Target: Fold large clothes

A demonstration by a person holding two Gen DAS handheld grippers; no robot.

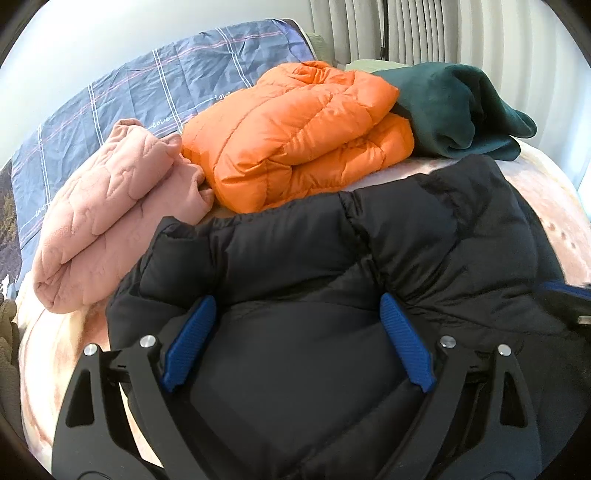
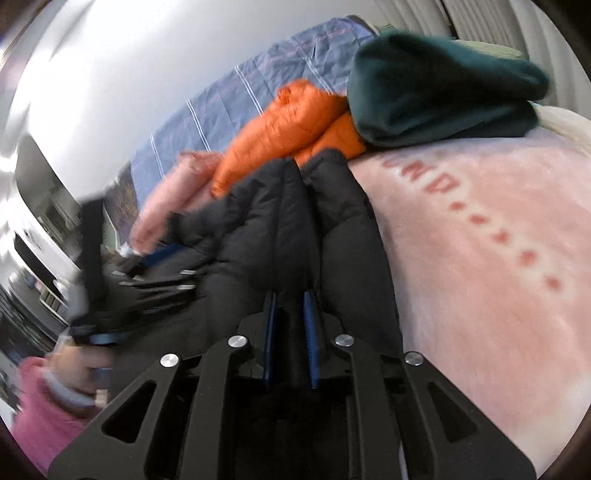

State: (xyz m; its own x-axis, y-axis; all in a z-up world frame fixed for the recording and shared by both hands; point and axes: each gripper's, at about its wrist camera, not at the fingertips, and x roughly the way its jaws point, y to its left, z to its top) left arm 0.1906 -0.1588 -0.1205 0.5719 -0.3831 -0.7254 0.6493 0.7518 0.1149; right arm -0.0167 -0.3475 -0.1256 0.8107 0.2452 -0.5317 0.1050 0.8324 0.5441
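Left gripper (image 1: 297, 314) nearest, jaws spread wide, blue pads (image 1: 190, 341) pressed down onto the black puffer jacket (image 1: 332, 258) with a broad panel of it between them, not pinched. Right gripper (image 2: 290, 301) has jaws nearly together, clamped on a raised fold of the same jacket; fabric bulges up just past the pads. Right view is motion-blurred, so edge detail there is poor.

Black jacket lies on the near part of the bed, on a pink blanket (image 2: 480, 240) with faded red lettering and dots. In the right view the jacket runs away from the camera as a long ridge with a seam down the middle, blanket bare to its right. The person's hand (image 2: 79, 369) with a pink sleeve shows at the near left of that view, gripping the other tool.

Behind the black jacket, left to right: folded pink quilted garment (image 1: 110, 221), folded orange puffer jacket (image 1: 295, 136), folded dark green fleece (image 1: 454, 107). Pink touches orange; green overlaps orange's right end. Orange sits just beyond the black jacket's far edge.

Farthest: blue checked bedding (image 1: 129, 96) propped along the white wall at far left, pale pleated curtain (image 1: 424, 29) at far right
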